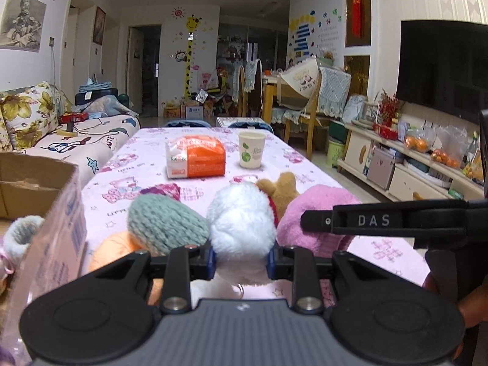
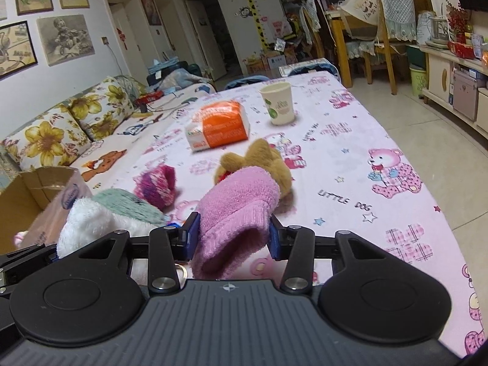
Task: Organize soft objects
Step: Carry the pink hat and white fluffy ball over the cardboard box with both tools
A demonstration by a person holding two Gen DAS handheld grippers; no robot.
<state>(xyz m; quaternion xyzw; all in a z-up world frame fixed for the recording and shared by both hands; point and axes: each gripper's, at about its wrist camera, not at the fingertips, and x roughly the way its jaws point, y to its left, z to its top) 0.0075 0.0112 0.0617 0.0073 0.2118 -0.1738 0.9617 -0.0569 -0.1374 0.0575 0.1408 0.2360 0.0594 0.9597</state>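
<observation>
While "DAS" marks the right tool (image 1: 308, 222), tablecloth (image 2: 344, 164) reads "LITTLE DOG" (pink).

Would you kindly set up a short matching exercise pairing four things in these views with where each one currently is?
Things:
1. white fluffy toy
2. pink fuzzy sock
3. paper cup
4. brown plush toy

Places:
A. lying on the table just beyond the pink sock
B. between the fingers of the right gripper
C. standing upright to the right of the orange packet
D. between the fingers of the left gripper

Pairs: 1-D, 2-B, 3-C, 4-A
</observation>
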